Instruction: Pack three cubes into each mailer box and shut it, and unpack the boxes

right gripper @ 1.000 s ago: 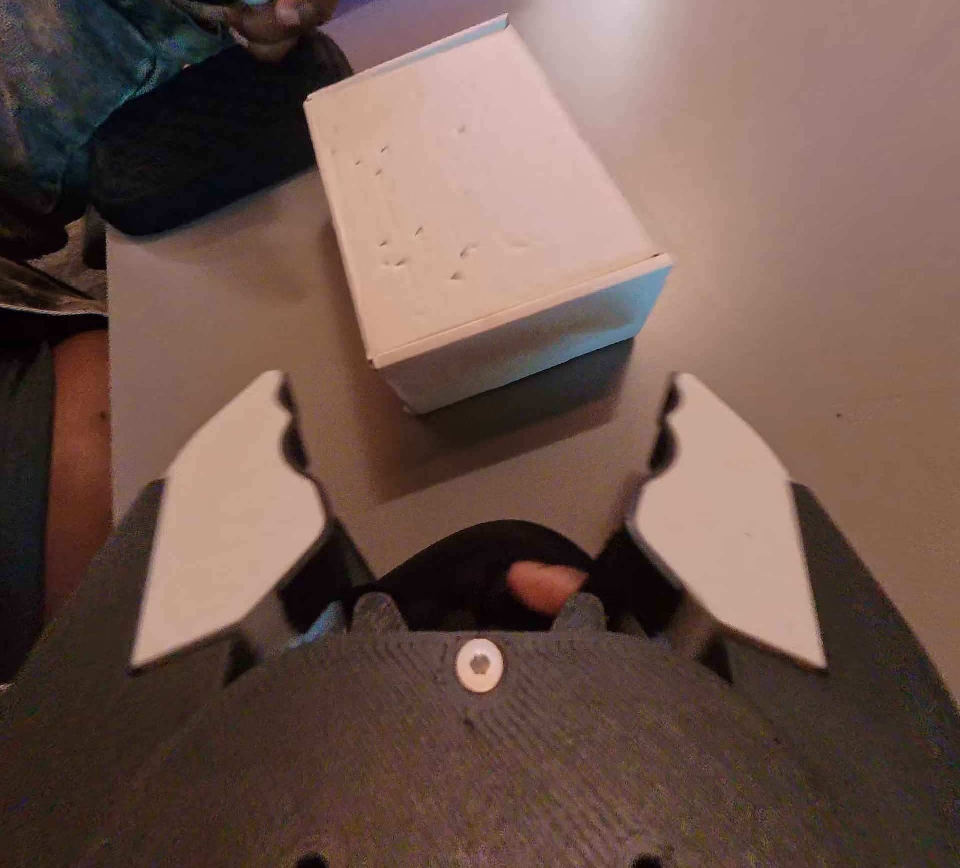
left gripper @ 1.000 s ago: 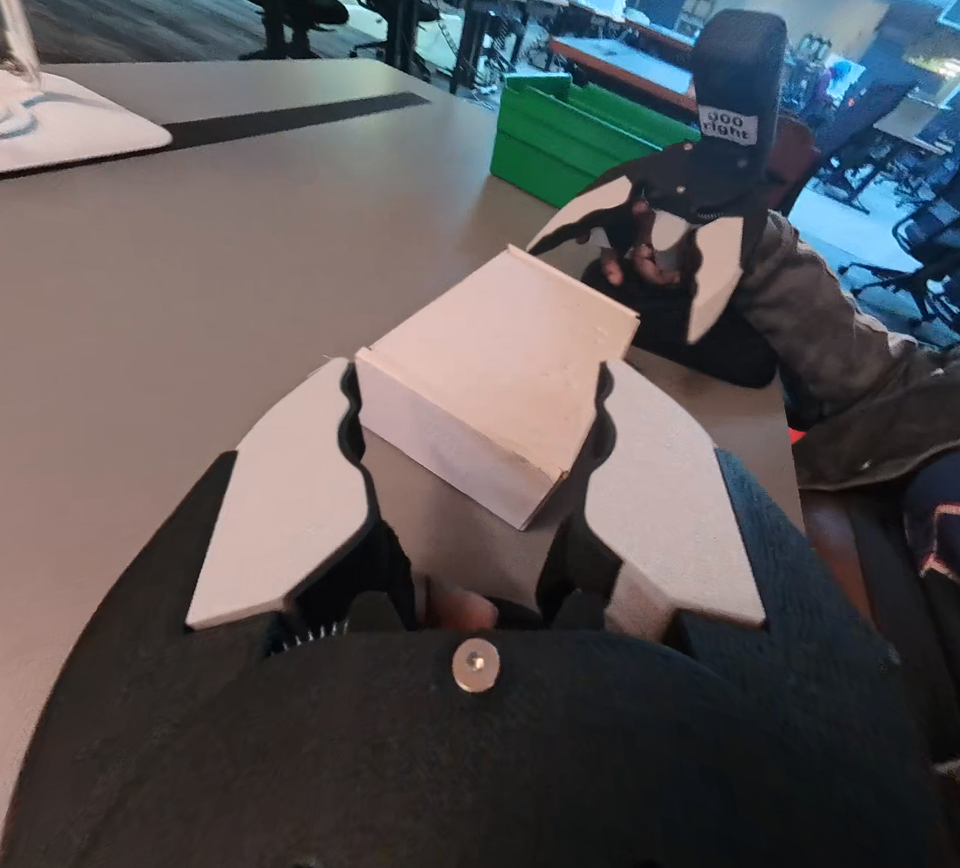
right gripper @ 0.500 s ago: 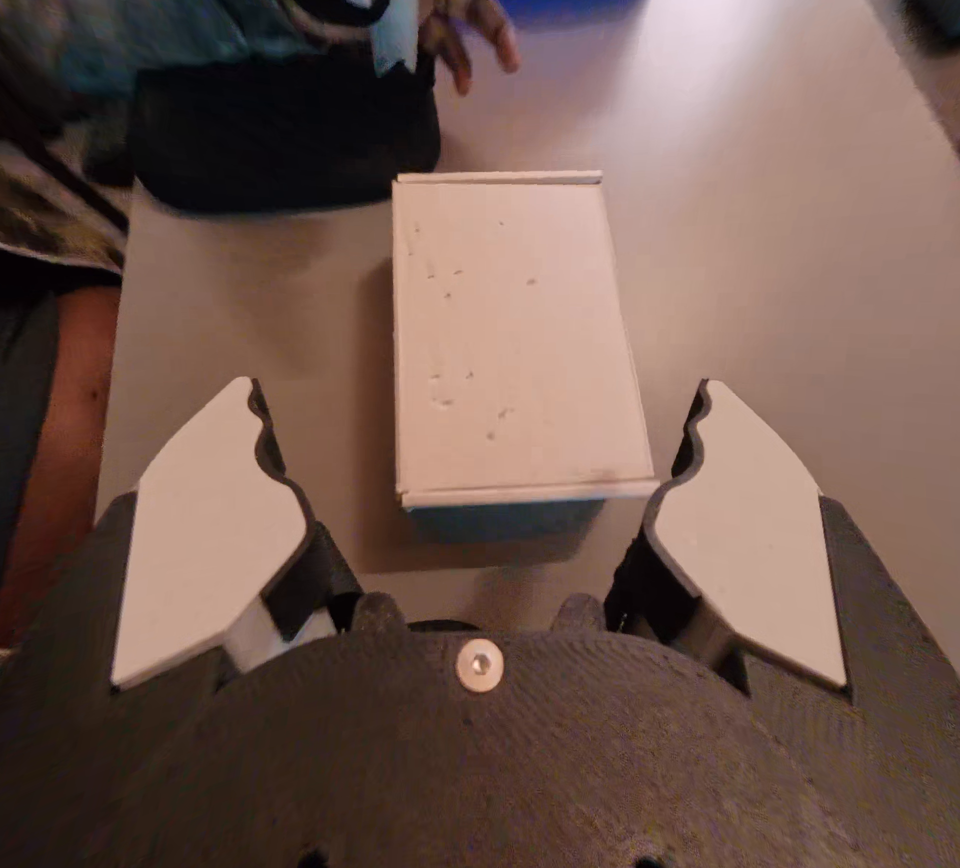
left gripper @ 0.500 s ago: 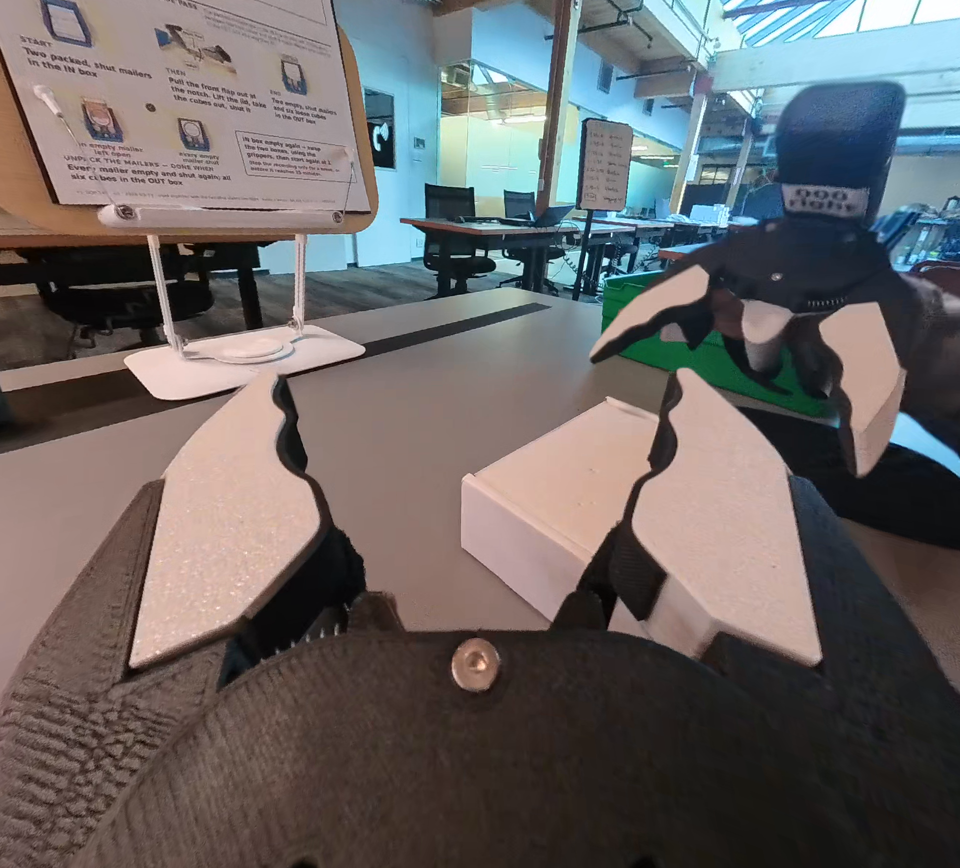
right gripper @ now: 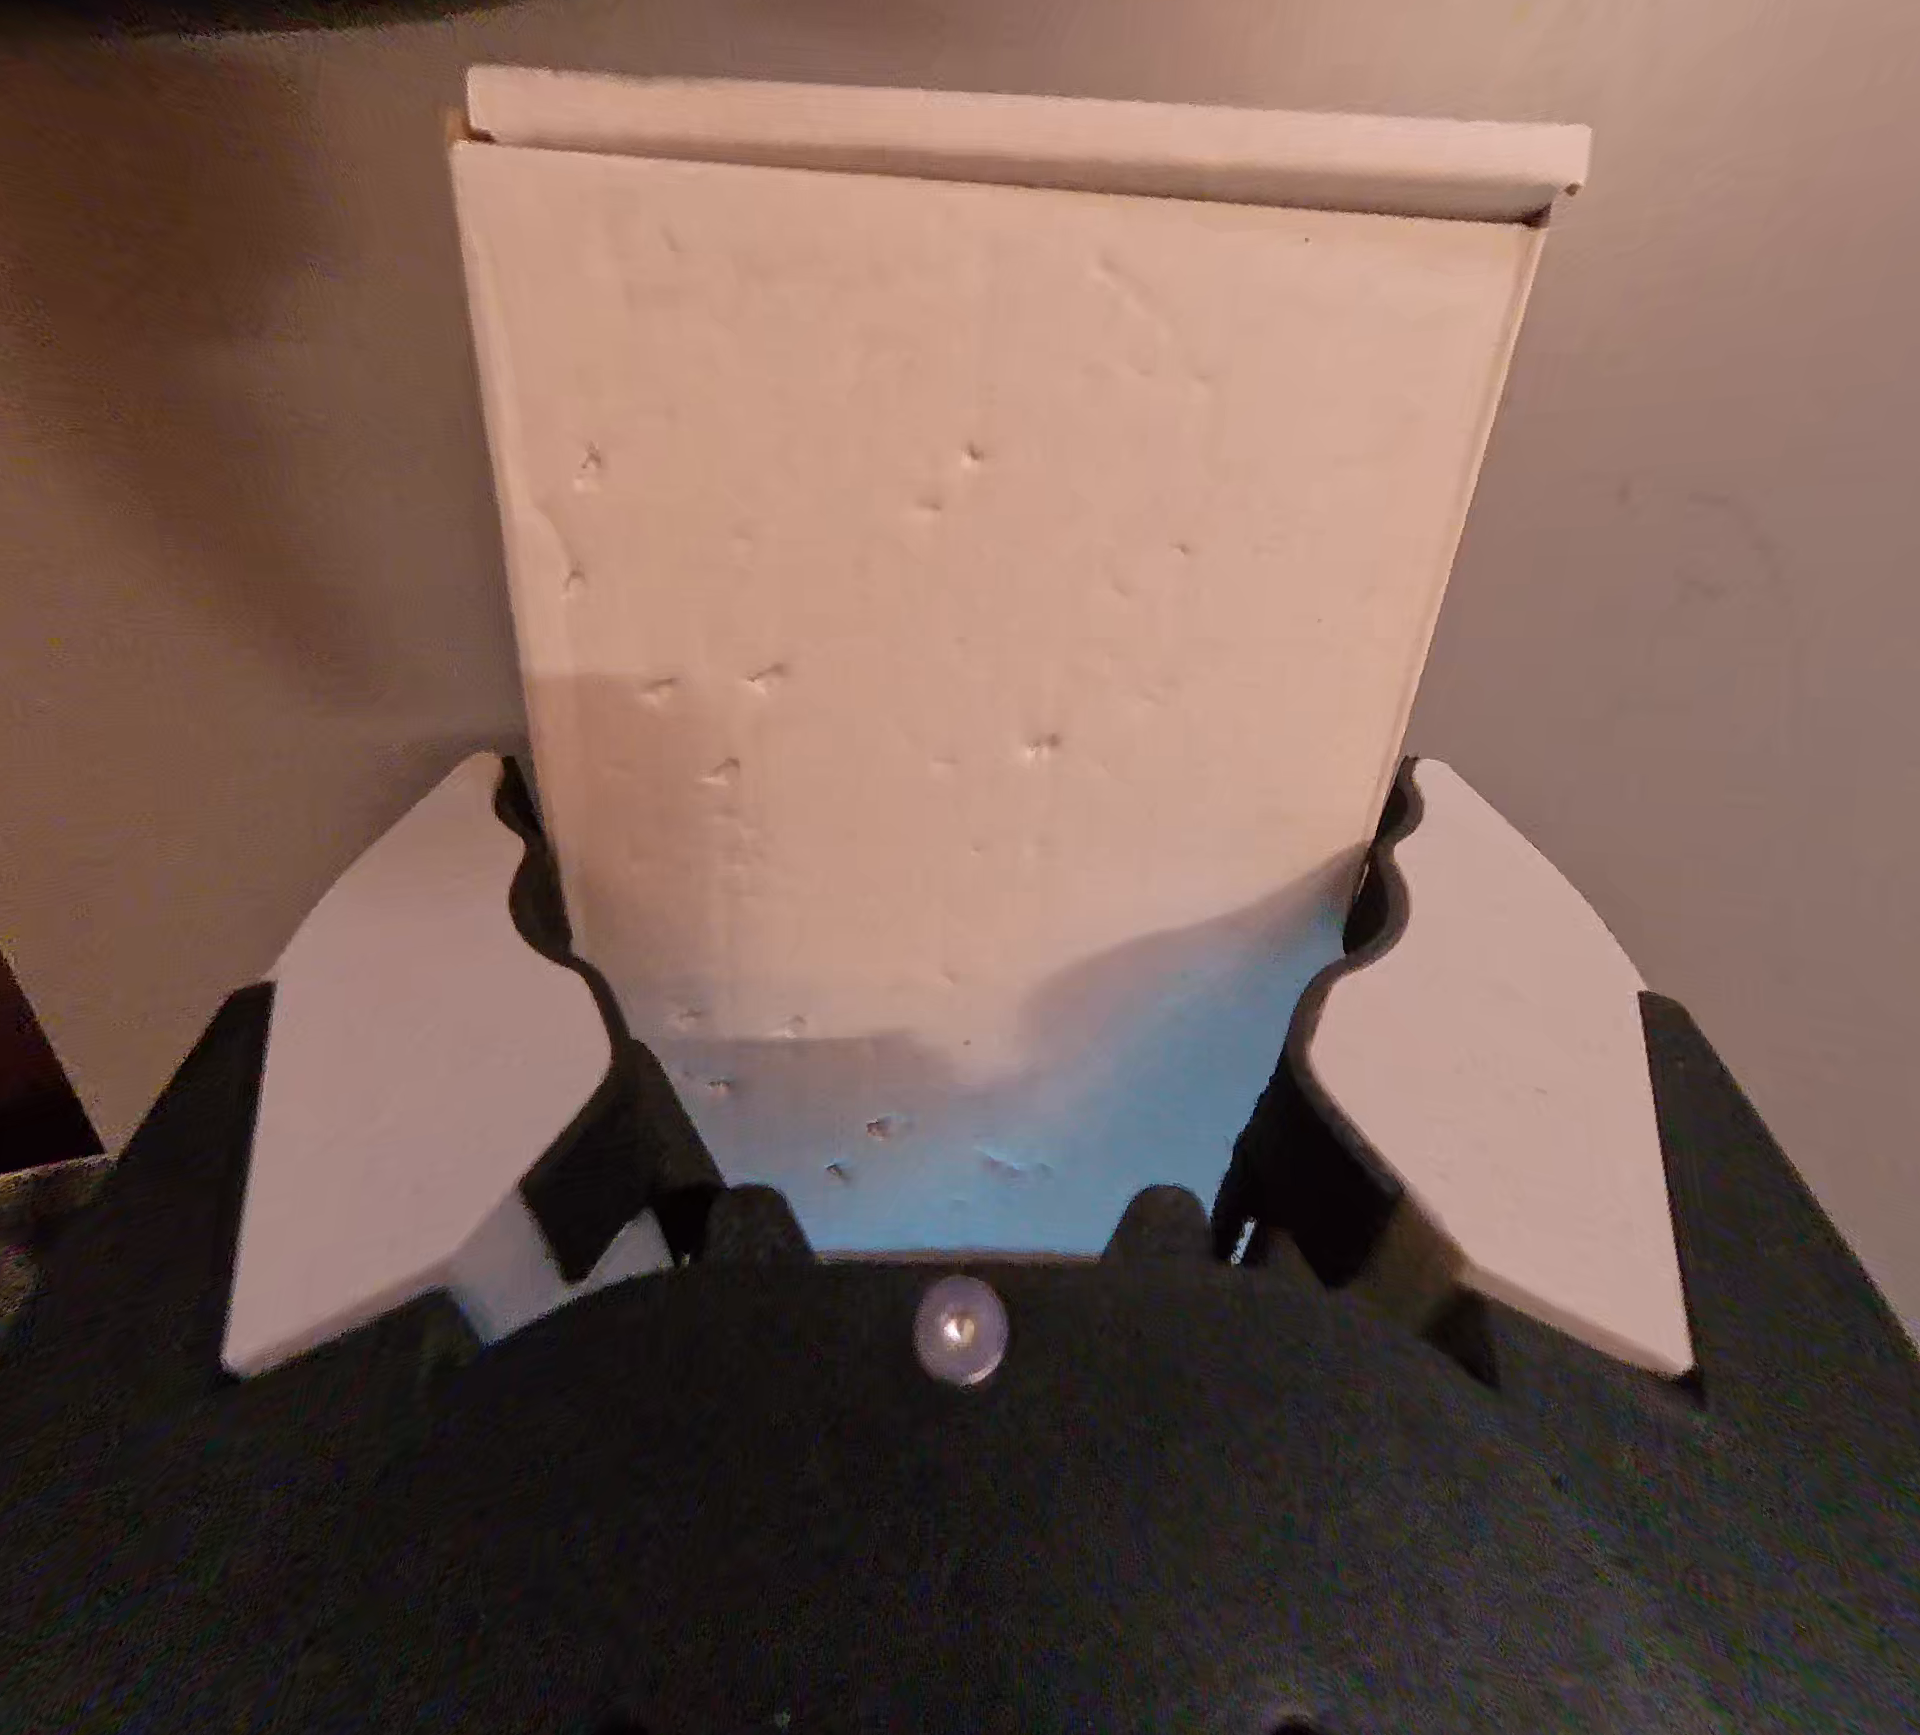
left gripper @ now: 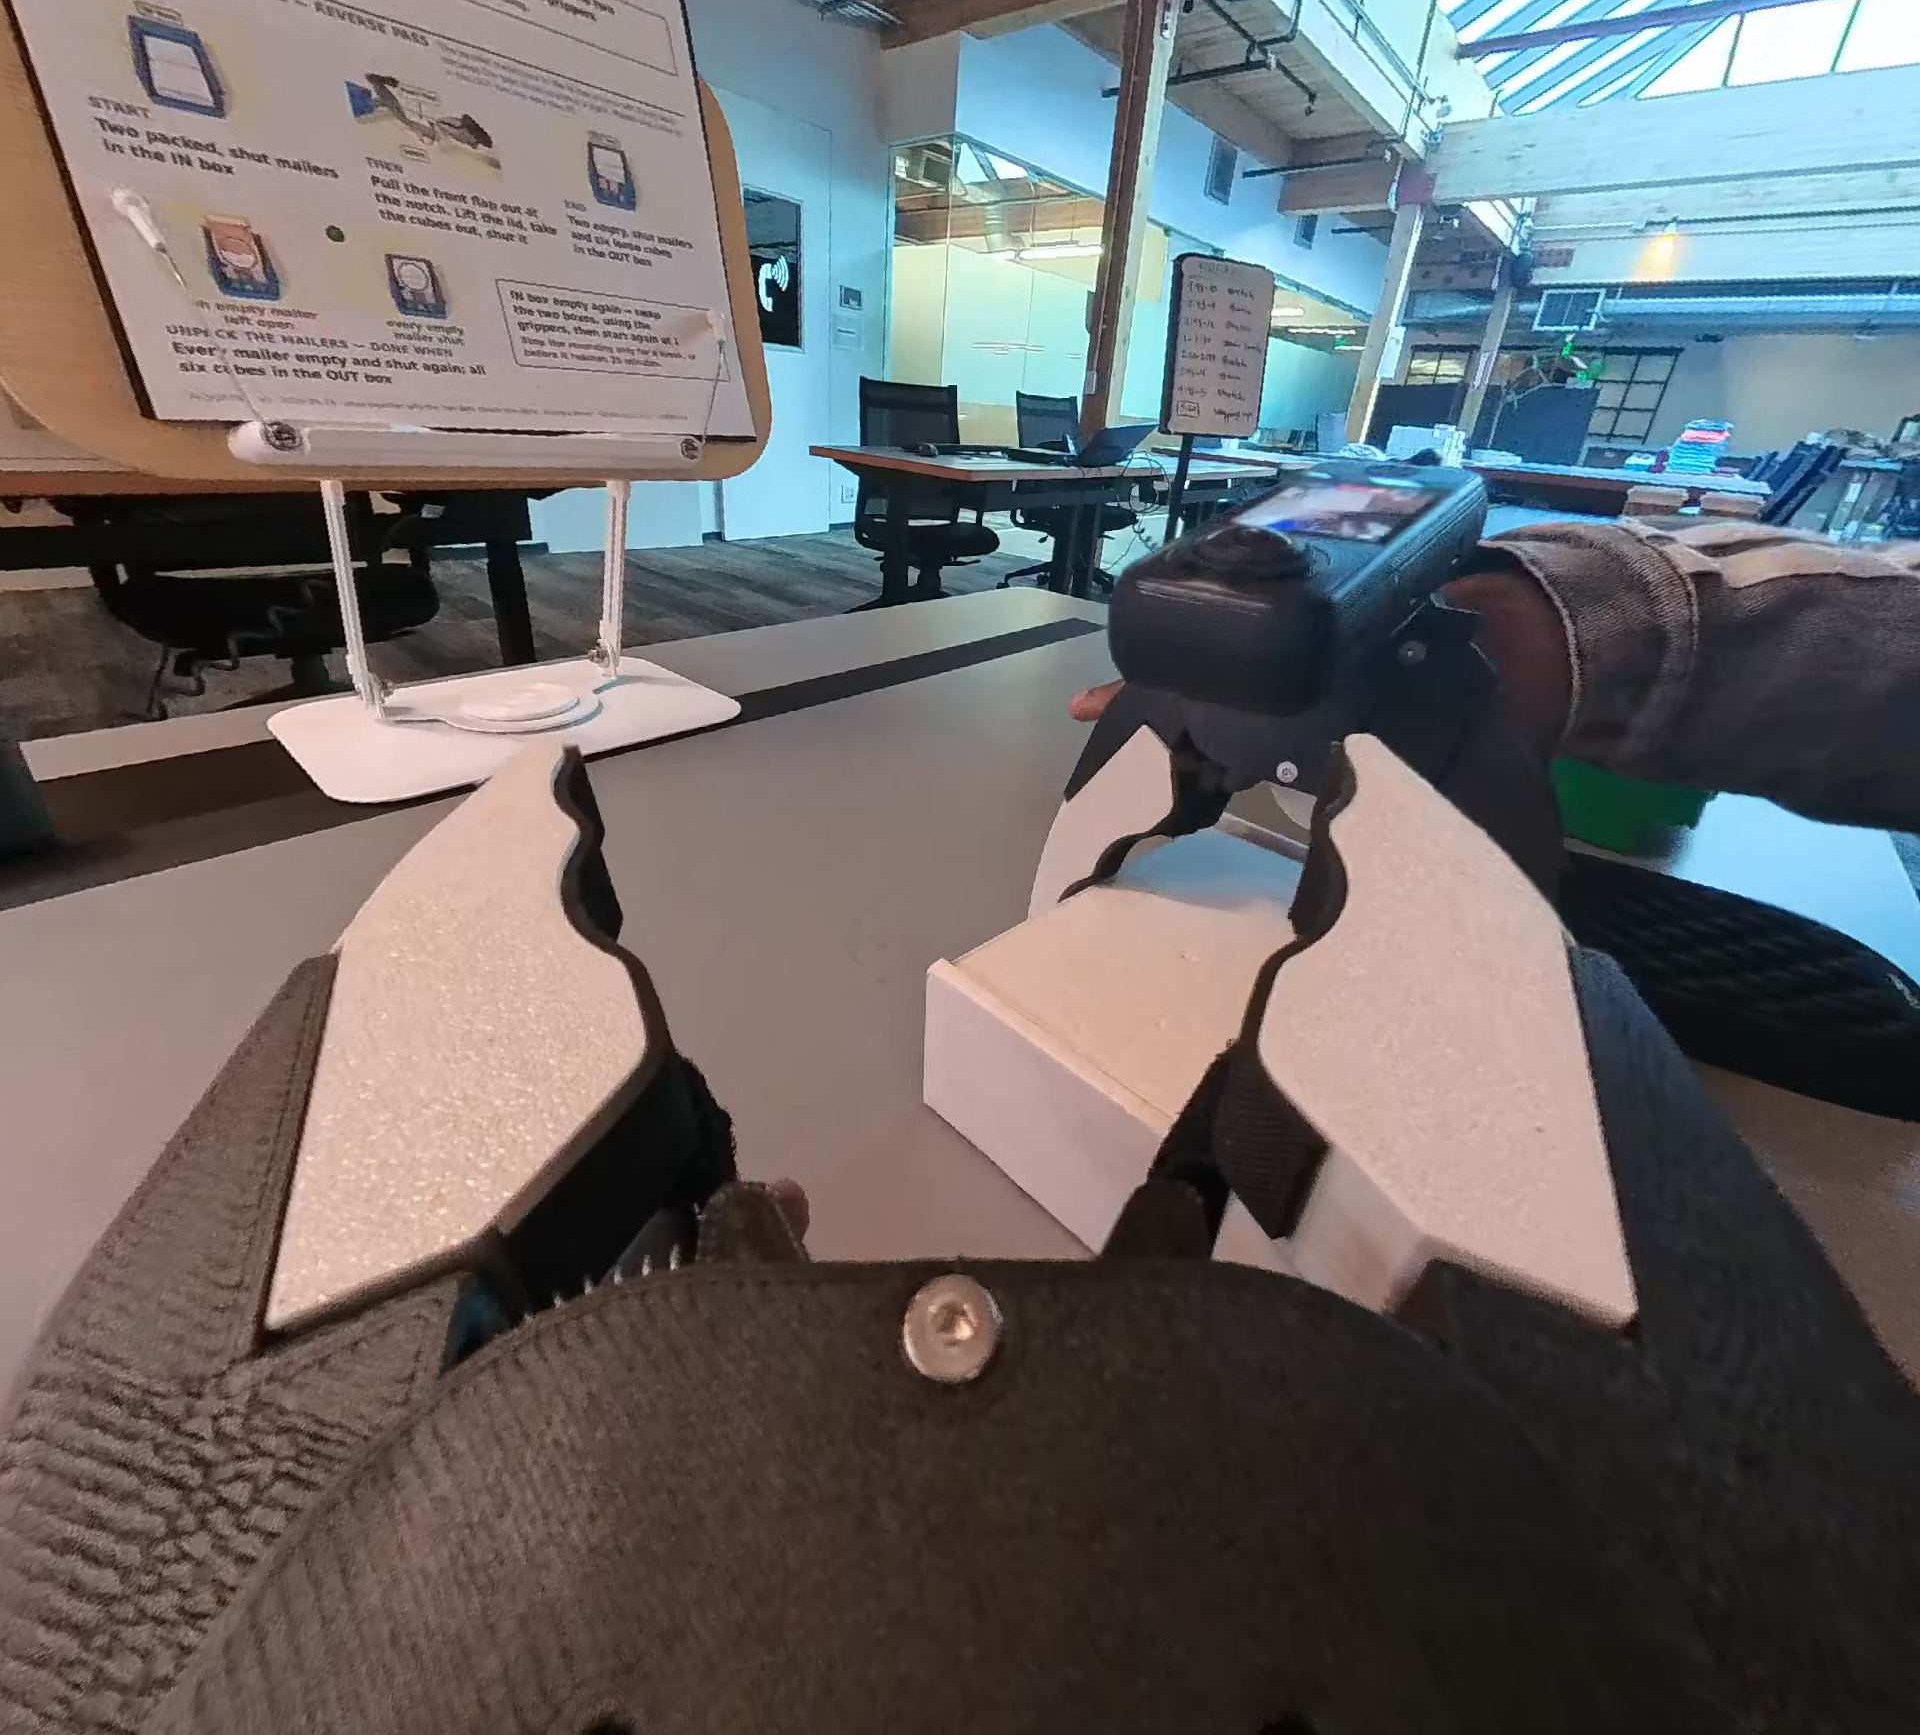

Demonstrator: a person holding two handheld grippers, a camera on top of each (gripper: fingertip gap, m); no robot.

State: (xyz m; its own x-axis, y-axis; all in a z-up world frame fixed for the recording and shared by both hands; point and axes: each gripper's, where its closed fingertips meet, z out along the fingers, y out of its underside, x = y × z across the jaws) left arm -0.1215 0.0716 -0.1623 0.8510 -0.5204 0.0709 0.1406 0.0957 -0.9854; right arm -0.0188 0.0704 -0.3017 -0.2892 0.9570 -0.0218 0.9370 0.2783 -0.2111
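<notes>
The right hand-held gripper (right gripper: 956, 854) has dropped over the white mailer box (right gripper: 987, 542), jaws wide, straddling its sides. The left hand-held gripper (left gripper: 956, 864) stays wide beside it; an instruction stand (left gripper: 499, 729) sits farther along the worktop (left gripper: 831, 854).

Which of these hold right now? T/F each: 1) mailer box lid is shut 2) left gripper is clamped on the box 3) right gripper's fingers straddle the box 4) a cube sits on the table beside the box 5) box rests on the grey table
1) True: the mailer box has its lid down flat.
2) False: the left gripper is open, with the box off to its right side.
3) True: the right gripper has a finger along each side of the box.
4) False: no cube is in view.
5) True: it rests on the grey table.
</notes>
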